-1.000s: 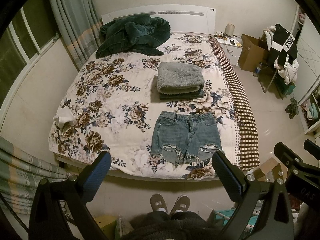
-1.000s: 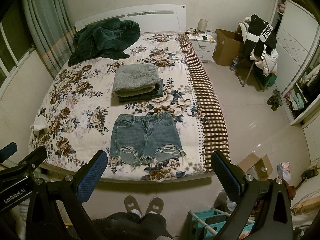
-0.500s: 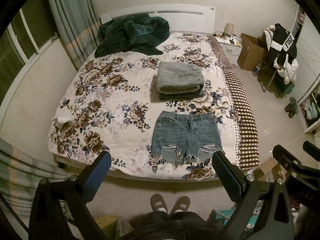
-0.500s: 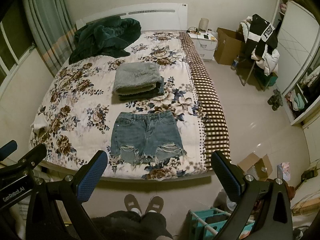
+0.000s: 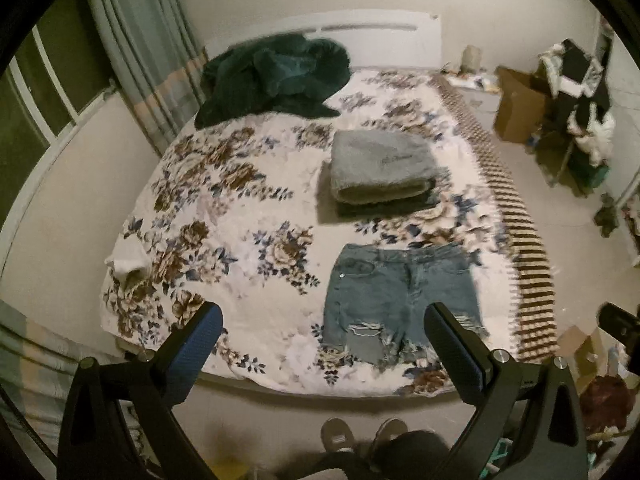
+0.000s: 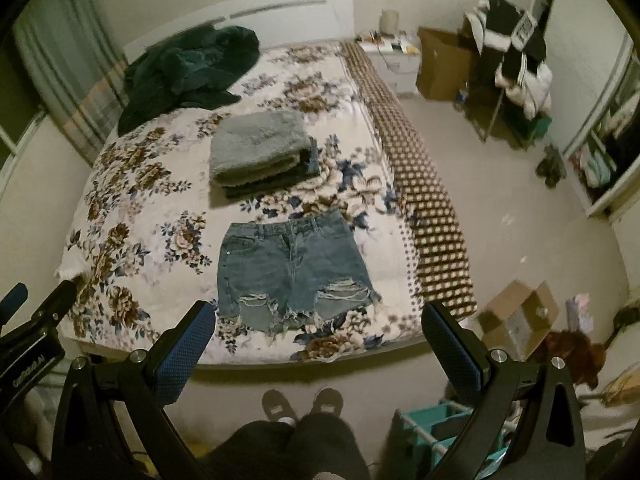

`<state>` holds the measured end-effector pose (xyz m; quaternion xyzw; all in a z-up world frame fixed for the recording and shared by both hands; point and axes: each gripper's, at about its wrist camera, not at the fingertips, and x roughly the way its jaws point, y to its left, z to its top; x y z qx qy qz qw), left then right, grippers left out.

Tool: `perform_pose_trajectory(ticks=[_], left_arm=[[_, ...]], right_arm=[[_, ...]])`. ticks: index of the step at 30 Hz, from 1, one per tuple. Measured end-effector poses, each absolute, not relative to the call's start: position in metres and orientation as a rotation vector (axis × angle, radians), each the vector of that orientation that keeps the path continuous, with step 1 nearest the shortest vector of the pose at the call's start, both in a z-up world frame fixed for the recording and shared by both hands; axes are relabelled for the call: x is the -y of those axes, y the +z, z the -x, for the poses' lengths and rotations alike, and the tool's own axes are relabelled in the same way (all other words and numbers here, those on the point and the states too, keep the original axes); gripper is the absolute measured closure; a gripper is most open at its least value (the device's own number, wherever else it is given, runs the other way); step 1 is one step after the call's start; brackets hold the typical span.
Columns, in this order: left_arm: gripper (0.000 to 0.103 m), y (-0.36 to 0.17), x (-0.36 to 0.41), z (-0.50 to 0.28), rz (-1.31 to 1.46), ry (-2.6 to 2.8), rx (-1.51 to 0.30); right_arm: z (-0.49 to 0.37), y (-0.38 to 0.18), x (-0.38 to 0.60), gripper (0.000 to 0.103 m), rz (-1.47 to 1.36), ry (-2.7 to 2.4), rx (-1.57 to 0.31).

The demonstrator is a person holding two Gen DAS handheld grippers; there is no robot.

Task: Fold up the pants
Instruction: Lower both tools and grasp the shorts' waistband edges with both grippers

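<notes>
Both cameras have drawn nearer to the bed (image 5: pixel 248 264) than a second ago: the denim shorts (image 5: pixel 396 296) fill more of each view and sit lower in frame, and both views are smeared with motion blur. That reads as the approach beginning; no fold has been started.

The shorts lie flat and spread on the flowered cover, waistband at 12 o'clock, frayed hems at 6 o'clock, close to the foot edge of the bed. At 12 o'clock from them, a little apart, sits a stack of folded clothes (image 5: pixel 380 168) topped by a grey fleecy piece. A dark green blanket (image 5: pixel 272 76) is heaped near the headboard at 11 o'clock.

The left gripper (image 5: pixel 320 336) is spread wide and holds nothing; its right finger overlaps the shorts' right hem in the view, though it appears to be above the cloth. The right gripper (image 6: pixel 316 330) is likewise wide apart and empty, and hangs over the bed's foot edge.

The next move probably calls for lowering onto one side of the shorts.
</notes>
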<state>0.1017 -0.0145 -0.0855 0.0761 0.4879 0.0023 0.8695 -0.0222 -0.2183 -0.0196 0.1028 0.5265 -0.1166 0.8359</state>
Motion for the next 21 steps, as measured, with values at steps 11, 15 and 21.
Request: perform_pose_trajectory(ticks=[11, 15, 21], left_arm=[[0.0, -0.251, 0.104, -0.163, -0.092, 0.136, -1.239], [0.0, -0.34, 0.166, -0.173, -0.013, 0.132, -1.329], [0.0, -0.475, 0.265, -0.171, 0.046, 0.092, -1.472]], right_arm=[[-0.102, -0.188, 0.329, 0.002, -0.296, -0.136, -1.277], [-0.165, -0.27, 0.383, 0.005, -0.302, -0.049, -1.341], [-0.221, -0.388, 0.46, 0.005, -0.217, -0.005, -1.446]])
